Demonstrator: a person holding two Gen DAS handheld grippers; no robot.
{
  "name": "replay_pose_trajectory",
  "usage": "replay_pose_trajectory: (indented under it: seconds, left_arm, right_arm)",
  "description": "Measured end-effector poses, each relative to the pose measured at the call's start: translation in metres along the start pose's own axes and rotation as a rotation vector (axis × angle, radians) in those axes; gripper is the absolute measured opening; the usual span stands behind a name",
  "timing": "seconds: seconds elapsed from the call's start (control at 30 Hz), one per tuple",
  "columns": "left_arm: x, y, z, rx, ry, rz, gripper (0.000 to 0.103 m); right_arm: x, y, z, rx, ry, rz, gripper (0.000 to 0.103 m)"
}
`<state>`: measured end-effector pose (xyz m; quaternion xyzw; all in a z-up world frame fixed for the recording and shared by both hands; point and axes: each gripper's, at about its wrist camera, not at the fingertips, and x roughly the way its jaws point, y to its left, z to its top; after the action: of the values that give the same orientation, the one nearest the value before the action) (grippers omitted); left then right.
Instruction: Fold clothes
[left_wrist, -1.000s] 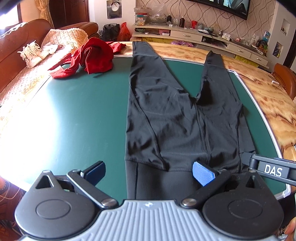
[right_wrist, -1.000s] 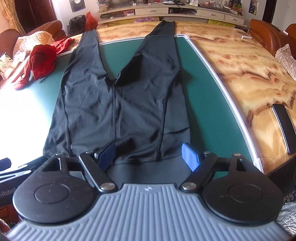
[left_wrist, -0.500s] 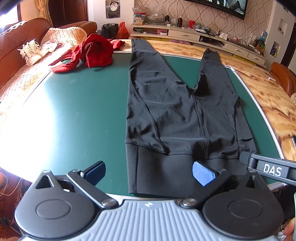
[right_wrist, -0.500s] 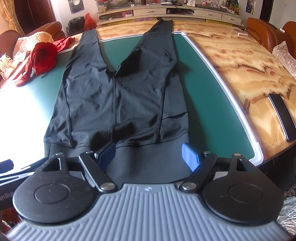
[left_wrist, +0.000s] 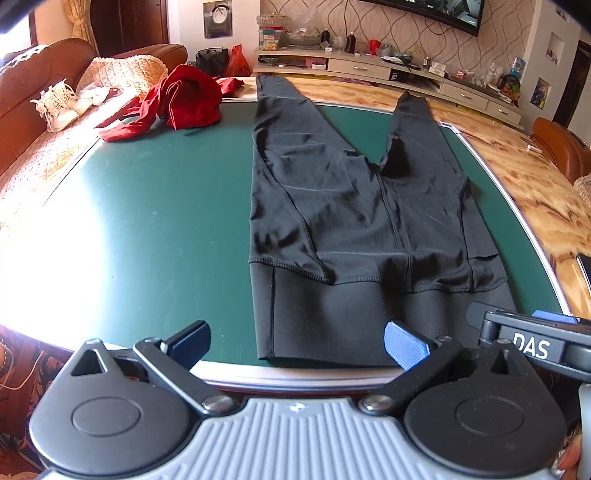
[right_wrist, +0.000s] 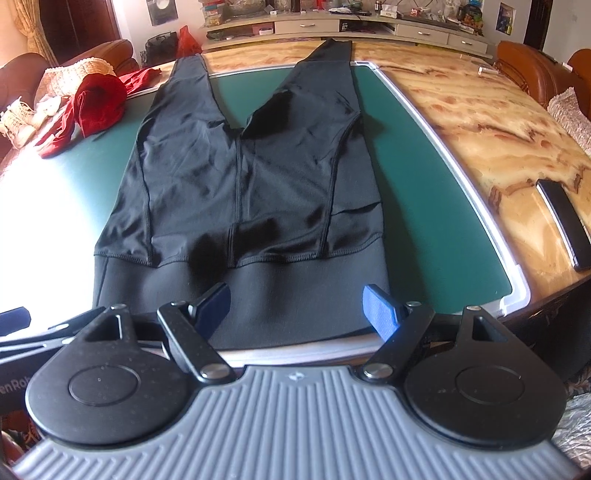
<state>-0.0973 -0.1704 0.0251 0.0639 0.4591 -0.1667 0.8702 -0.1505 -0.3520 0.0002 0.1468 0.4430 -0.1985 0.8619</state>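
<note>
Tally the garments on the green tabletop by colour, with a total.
Black: 1, the leggings, spread flat.
Red: 1, a crumpled garment at the far left edge; it may be more than one piece.
Total: 2

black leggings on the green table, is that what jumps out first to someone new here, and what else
Yes: the black leggings lie flat down the middle of the green table, waistband at the near edge, legs spread away. A crumpled red garment sits at the far left corner. Both grippers, left and right, hang open at the waistband, holding nothing.
</note>
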Motion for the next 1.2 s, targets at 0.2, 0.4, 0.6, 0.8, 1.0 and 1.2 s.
replay_pose_trajectory:
  seconds: [0.2,0.4,0.6,0.8,1.0,1.2]
  left_arm:
    - [0.0,-0.001,-0.012,0.022,0.0,-0.001,0.103]
    - [-0.003,0.0,-0.023,0.029,-0.012,0.008,0.103]
    - [-0.003,0.005,-0.03,0.007,-0.009,0.007,0.103]
    - [-0.004,0.01,-0.034,-0.011,-0.011,0.011,0.103]
    - [-0.005,0.011,-0.037,-0.012,-0.02,0.016,0.103]
    - [-0.005,0.013,-0.038,-0.02,-0.022,0.012,0.103]
  right_arm:
    - [-0.002,-0.002,-0.011,0.013,-0.02,0.011,0.087]
    - [-0.004,0.0,-0.023,0.001,-0.039,0.006,0.087]
    - [-0.001,0.004,-0.037,-0.017,-0.048,-0.009,0.087]
    - [-0.002,0.006,-0.043,0.005,-0.064,0.003,0.087]
    - [-0.002,0.008,-0.047,0.005,-0.07,-0.001,0.087]
    - [-0.005,0.01,-0.049,-0.001,-0.089,-0.022,0.087]
